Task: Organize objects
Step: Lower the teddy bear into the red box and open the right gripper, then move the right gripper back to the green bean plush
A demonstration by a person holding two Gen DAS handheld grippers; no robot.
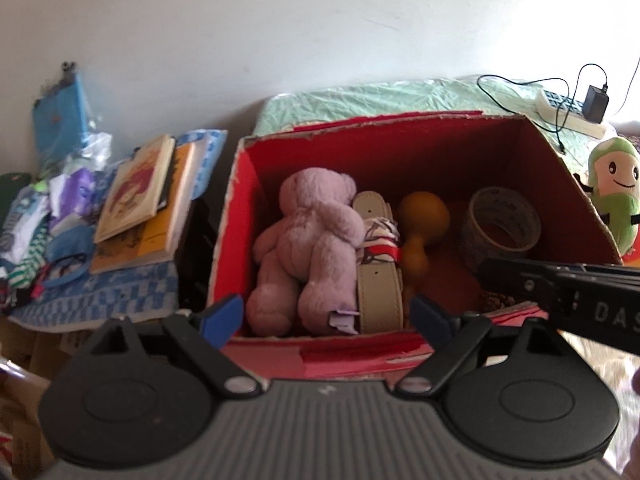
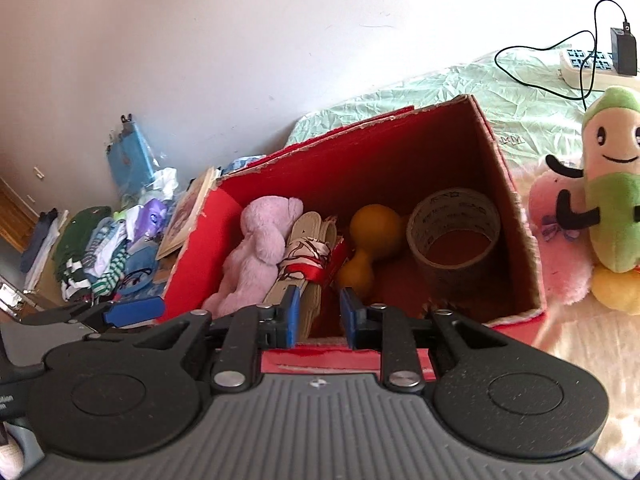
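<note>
You are in a home bedroom: a bed with a wrinkled green sheet lies against a plain white wall, plush toys sit at its right edge, and folded clothes and books are piled beside its left edge.

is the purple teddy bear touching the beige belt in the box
Touching. The left wrist view shows the purple teddy bear pressed against the beige belt, its leg overlapping the strap with no gap.

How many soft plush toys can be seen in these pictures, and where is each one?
3. A purple teddy bear lies in the red box; a green smiling plush and a pink plush sit right of the box. Others may be hidden.
</note>
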